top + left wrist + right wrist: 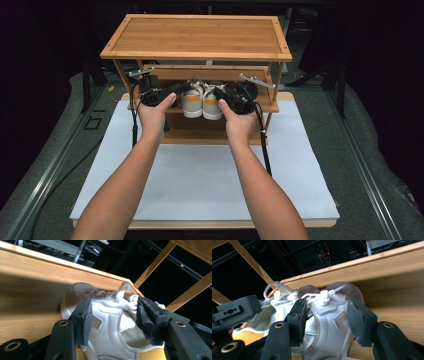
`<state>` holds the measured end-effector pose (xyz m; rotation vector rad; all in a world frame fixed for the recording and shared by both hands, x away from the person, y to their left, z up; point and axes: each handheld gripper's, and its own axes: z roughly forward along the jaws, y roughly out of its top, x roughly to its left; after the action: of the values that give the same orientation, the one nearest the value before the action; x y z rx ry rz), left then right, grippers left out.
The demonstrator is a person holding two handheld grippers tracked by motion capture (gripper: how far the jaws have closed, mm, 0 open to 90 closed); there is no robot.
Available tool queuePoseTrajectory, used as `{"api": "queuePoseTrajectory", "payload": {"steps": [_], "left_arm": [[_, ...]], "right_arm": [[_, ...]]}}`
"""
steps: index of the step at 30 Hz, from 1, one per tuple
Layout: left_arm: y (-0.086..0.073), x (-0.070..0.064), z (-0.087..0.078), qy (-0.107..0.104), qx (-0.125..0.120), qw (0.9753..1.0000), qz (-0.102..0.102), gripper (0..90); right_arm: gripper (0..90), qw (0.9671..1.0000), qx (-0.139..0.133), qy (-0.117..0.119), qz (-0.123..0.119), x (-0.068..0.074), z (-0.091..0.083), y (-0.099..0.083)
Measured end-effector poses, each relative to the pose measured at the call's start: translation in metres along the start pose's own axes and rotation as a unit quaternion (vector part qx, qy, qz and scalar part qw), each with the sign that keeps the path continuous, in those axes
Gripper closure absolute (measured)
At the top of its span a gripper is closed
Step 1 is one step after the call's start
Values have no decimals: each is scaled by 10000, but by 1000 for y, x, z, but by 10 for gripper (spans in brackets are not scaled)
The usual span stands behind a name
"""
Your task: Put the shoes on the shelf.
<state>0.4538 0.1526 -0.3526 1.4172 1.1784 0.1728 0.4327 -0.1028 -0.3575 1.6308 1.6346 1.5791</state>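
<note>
The shelf rack (196, 36) is showing smooth, satiny bamboo wood. The two shoes (202, 100) are looking like matt white stitched leather with yellow heel patches. Each hand-held gripper, left (112, 320) and right (327, 320), is wearing matt black plastic with rough pads. The worktop (200, 175) is carrying matt white sheeting.

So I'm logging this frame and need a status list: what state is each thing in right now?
Left shoe: upright on the rack's middle shelf, laced, between the open left gripper jaws.
Right shoe: upright beside it, laced, between the open right gripper jaws.
Wooden rack: standing on the white mat, top shelf bare.
</note>
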Motion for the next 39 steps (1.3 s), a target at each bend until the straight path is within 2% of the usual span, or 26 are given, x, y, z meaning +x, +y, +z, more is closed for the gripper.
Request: {"api": "queuePoseTrajectory", "payload": {"steps": [4, 5, 6, 7, 8, 10, 14, 21, 24, 29, 32, 38, 39], "left_arm": [[1, -4, -2, 1, 27, 10000, 52, 487], [1, -5, -3, -17, 29, 10000, 73, 490], [1, -6, -4, -10, 16, 10000, 93, 497], [1, -7, -5, 7, 6, 9999, 120, 504], [2, -8, -7, 14, 15, 9999, 145, 509], [2, -9, -10, 34, -10, 9998, 186, 522], [2, -11, -17, 206, -75, 9990, 377, 540], [-2, -7, -31, 104, -155, 9992, 362, 644], [-4, -7, -34, 220, -106, 9982, 555, 671], [-10, -1, -42, 224, -131, 9981, 556, 730], [-16, 2, -43, 228, -53, 9981, 572, 771], [-28, 5, -41, 235, 53, 9978, 612, 827], [-30, 5, -41, 258, 76, 9977, 623, 831]], "right_arm": [[520, 10000, -54, 12, -80, 3, -3, 2], [522, 9999, 20, 45, -99, 3, -6, 3], [525, 9999, -74, 47, -95, 5, -6, 4], [531, 9999, -43, 5, -126, 7, -8, 4], [533, 9998, -71, 82, -158, 8, -9, 4], [542, 9997, -88, 71, -226, 11, -13, 5], [585, 9993, -165, 19, -326, 11, -20, 6], [658, 9989, -228, -4, -414, 6, -30, 2], [681, 9989, -255, 13, -402, 2, -34, -1], [720, 9986, -343, 79, -385, -3, -41, -9], [740, 9987, -268, 99, -426, -5, -45, -14], [800, 9988, -286, 89, -393, -10, -46, -25], [808, 9990, -137, 20, -417, -11, -47, -25]]}}
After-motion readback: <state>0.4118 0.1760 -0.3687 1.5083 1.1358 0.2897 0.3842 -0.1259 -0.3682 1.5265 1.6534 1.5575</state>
